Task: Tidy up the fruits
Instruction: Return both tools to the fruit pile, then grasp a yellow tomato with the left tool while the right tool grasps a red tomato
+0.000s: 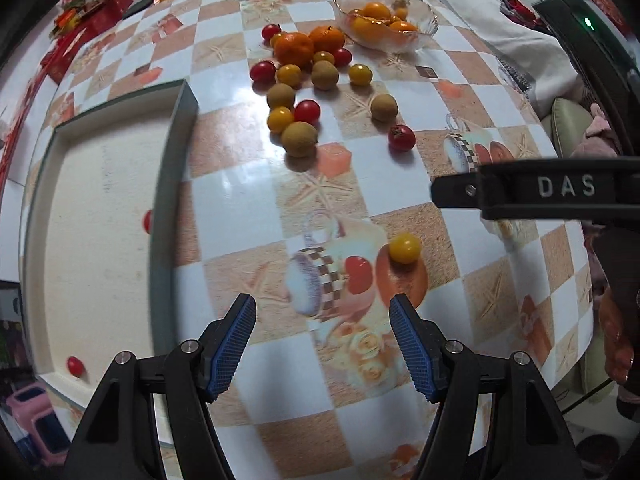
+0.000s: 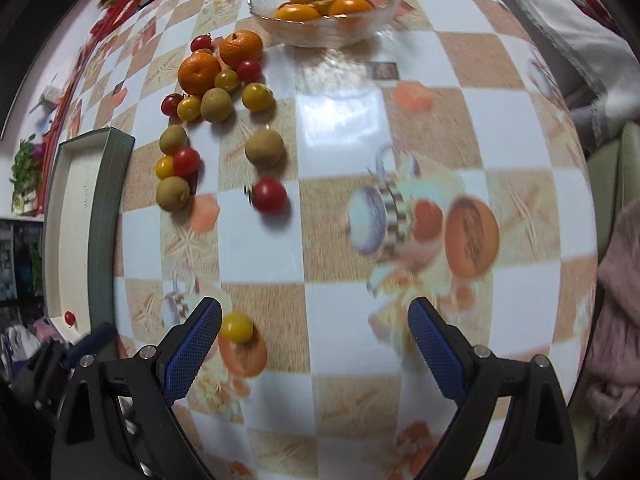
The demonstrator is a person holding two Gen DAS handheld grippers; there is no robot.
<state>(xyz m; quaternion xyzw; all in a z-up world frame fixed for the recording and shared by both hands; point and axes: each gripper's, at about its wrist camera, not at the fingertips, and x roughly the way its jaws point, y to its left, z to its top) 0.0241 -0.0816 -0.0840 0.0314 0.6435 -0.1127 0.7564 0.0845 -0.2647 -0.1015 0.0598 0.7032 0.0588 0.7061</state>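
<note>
A pile of fruit lies on the patterned tablecloth: two oranges [image 1: 294, 49] [image 2: 199, 73], red and yellow cherry tomatoes, and brown longans [image 1: 299, 139] [image 2: 264, 147]. A glass bowl [image 1: 424, 24] [image 2: 384, 12] at the back holds yellow and orange fruit. A shallow green-rimmed box [image 1: 172, 152] [image 2: 108, 200] on the left holds two red tomatoes [image 1: 75, 366]. A lone yellow tomato [image 1: 405, 248] [image 2: 237, 326] lies near both grippers. My left gripper [image 1: 322, 344] is open and empty. My right gripper [image 2: 316, 344] is open and empty, its left finger beside the yellow tomato; it also shows in the left wrist view [image 1: 536, 194].
A lone red tomato [image 1: 401, 137] [image 2: 269, 195] lies apart from the pile. Red packets and clutter [image 1: 96, 12] lie along the table's far left edge. Grey cloth and cushions [image 1: 520, 28] lie beyond the right edge.
</note>
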